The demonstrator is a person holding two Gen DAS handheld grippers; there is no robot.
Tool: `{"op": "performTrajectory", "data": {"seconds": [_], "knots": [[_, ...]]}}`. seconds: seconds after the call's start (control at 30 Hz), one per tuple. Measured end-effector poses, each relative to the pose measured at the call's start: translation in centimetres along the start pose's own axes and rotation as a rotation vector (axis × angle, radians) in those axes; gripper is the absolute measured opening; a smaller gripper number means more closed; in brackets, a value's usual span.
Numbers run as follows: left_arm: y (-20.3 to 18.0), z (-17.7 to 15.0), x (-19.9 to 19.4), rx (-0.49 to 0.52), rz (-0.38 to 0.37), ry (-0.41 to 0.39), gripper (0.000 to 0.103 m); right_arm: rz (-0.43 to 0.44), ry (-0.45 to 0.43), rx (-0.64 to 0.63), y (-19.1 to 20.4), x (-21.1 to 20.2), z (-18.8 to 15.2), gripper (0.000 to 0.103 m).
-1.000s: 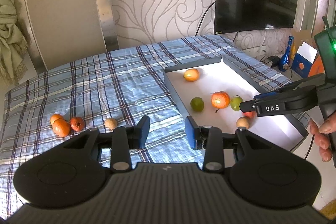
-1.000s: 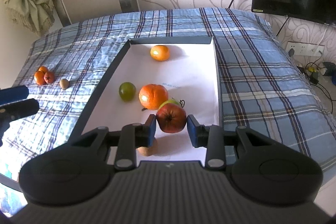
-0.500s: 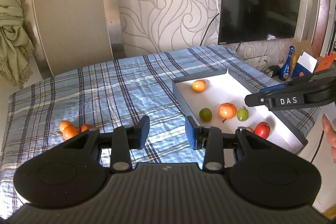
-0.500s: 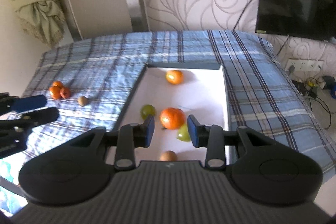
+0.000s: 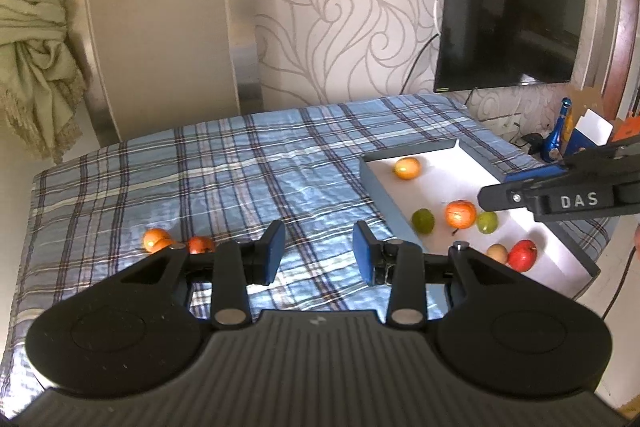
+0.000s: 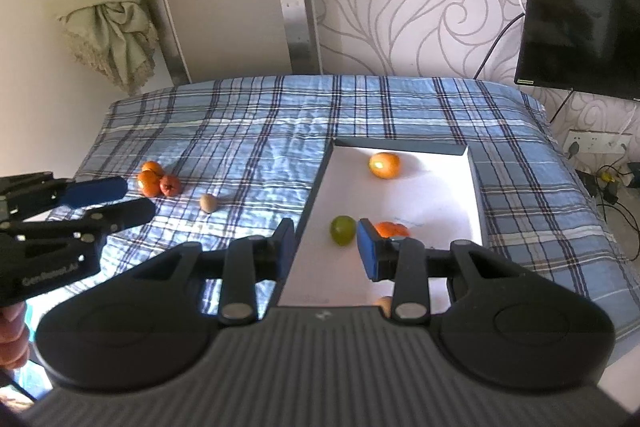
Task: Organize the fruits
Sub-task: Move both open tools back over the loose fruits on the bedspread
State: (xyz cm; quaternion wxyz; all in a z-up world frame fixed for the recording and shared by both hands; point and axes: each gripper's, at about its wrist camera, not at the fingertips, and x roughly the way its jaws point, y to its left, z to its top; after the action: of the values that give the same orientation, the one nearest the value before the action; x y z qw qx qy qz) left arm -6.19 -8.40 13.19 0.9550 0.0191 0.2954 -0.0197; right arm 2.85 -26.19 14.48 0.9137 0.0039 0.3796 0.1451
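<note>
The red apple (image 5: 522, 255) lies loose in the near right corner of the tray (image 5: 472, 153), just beside a tan fruit (image 5: 497, 251) — a second ago it sat between the right gripper's pads! Now the right gripper (image 6: 326, 253) has lifted clear, jaws apart with nothing between them, hanging above the tray's left wall with the blue pads framing the green fruit (image 6: 343, 229). Its right pad partly covers the big orange (image 6: 390, 229). Farther back, a smaller orange (image 6: 384, 165) rests alone near the tray's far end. From the left view, a lighter green fruit (image 5: 487, 221) sits just right of the big orange.

Out on the plaid cloth (image 6: 256, 131), well left of the tray, two small oranges (image 6: 149, 178) and a reddish fruit (image 6: 170, 184) huddle together, touching, with a tan ball (image 6: 208, 203) near them on the right.

The left gripper (image 5: 316, 253) has risen too and the view has pulled back; its jaws stand parted, empty, over bare cloth. At the bottom left of the right view, a hand (image 6: 14, 333) grips its handle.
</note>
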Motion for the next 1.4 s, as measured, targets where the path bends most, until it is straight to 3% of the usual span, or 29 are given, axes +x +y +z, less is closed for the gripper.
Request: {"op": "performTrajectory", "data": {"seconds": [0.37,1.1,1.4], "knots": [[3.3,-0.4,-0.4,-0.028,0.039,-0.032,0.047,0.024,-0.011,-0.005,2.4,0.1,1.1,0.037],[5.0,-1.5,1.1,-0.036,-0.003,-0.010,0.050,0.093,0.034,-0.059,8.0,1.9,0.1,0.038],[6.4,-2.8,0.7,-0.067,0.012,-0.009,0.058,0.115,0.065,-0.089,9.5,3.0,-0.1,0.038]]}}
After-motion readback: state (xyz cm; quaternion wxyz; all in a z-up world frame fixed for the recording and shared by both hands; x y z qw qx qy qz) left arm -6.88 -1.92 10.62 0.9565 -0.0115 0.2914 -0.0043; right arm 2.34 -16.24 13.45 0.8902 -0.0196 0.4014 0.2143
